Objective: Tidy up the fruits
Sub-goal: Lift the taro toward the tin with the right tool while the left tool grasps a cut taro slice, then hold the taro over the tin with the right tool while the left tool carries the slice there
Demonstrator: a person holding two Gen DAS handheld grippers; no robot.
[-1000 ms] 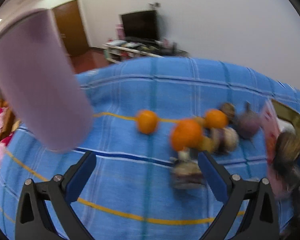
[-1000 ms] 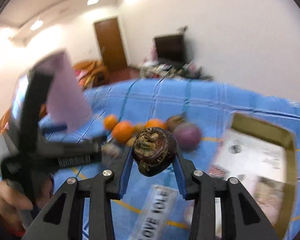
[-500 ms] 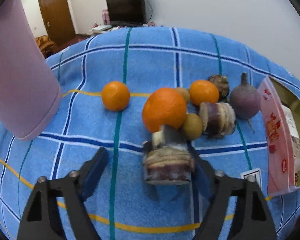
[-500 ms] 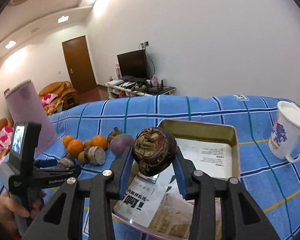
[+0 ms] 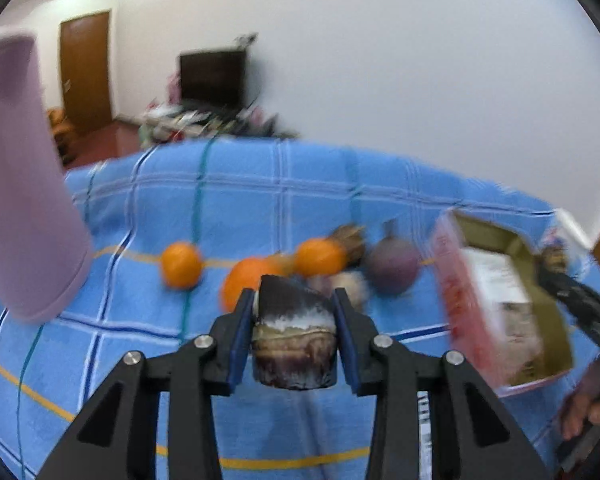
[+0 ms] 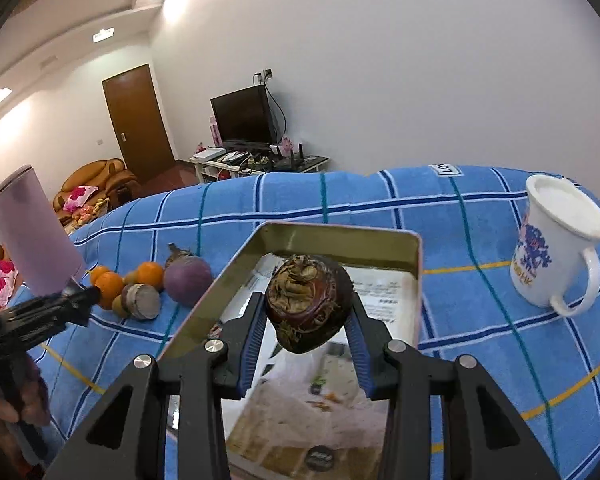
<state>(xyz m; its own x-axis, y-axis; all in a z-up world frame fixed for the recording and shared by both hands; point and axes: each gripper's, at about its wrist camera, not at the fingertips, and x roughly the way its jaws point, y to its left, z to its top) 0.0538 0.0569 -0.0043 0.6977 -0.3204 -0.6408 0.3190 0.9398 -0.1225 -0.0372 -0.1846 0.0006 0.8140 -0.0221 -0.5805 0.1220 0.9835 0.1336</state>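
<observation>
My left gripper [image 5: 294,330] is shut on a cut, banded brown root piece [image 5: 294,344] and holds it above the blue cloth. Behind it lie three oranges [image 5: 180,265], a purple round root [image 5: 392,266] and another cut piece, all blurred. My right gripper [image 6: 308,322] is shut on a dark brown knobbly tuber [image 6: 308,302], held over the open gold metal tin [image 6: 342,235]. The tin also shows at the right of the left wrist view [image 5: 488,226]. The fruit pile shows in the right wrist view [image 6: 140,288].
A tall pink cylinder [image 5: 16,184] stands at the left on the blue checked cloth [image 5: 240,196]. A white mug with blue print [image 6: 556,244] stands right of the tin. The left gripper's handle and hand show at the left [image 6: 32,320].
My left gripper closed on the cut root piece and lifted it off the cloth. My right gripper carried the tuber to the right, from above the fruit pile to over the tin.
</observation>
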